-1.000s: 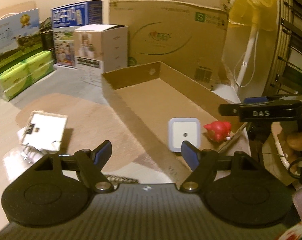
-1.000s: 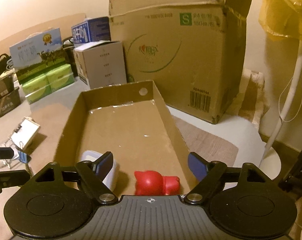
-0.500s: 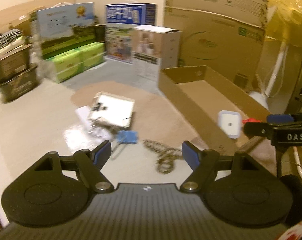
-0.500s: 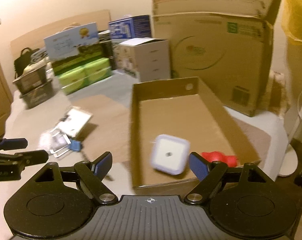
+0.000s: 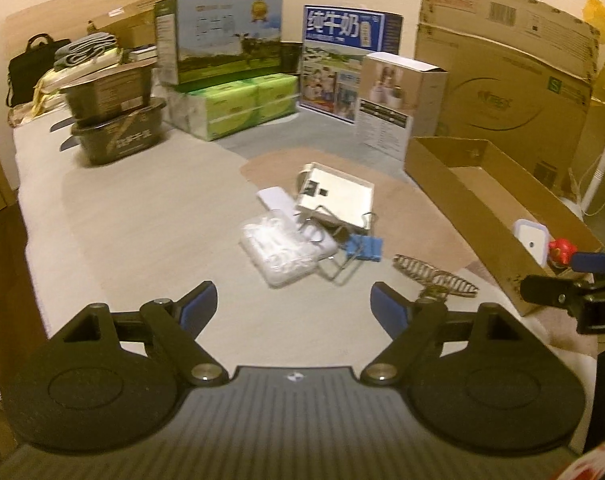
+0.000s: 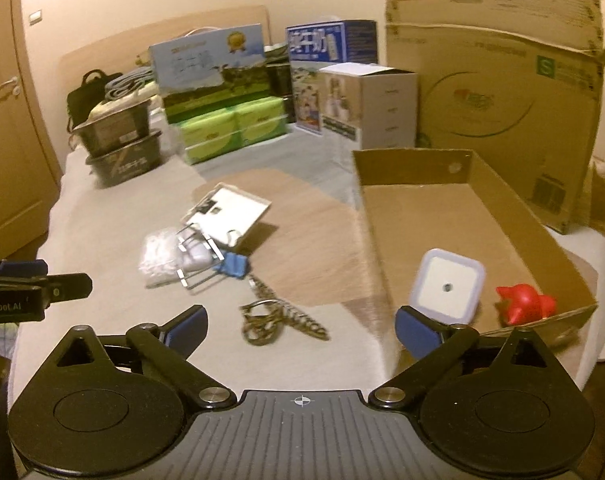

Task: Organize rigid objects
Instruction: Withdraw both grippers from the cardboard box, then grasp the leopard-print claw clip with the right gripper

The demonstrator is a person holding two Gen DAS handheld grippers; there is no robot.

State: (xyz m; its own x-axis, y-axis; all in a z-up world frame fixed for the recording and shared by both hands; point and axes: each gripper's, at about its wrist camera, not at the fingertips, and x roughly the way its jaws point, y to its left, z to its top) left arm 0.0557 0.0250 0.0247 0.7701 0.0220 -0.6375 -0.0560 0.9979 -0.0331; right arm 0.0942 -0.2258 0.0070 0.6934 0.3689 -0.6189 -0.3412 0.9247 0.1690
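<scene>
Both grippers' fingers (image 5: 198,304) (image 6: 416,326) just spread, empty; cardboard tray (image 6: 514,216) runs lengthwise away.

You're working in dim, yellowish indoor light (soft shadows only); both fisheye views bend hard at the edges, with slight motion blur.

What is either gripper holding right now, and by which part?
Nothing. The left gripper and right gripper have both just been opening, with nothing between their fingers.

Red toy (image 6: 524,304), white square light (image 6: 448,284), blue binder clip (image 6: 235,265), brown cardboard tray (image 6: 498,216), green packs (image 6: 232,128)
</scene>
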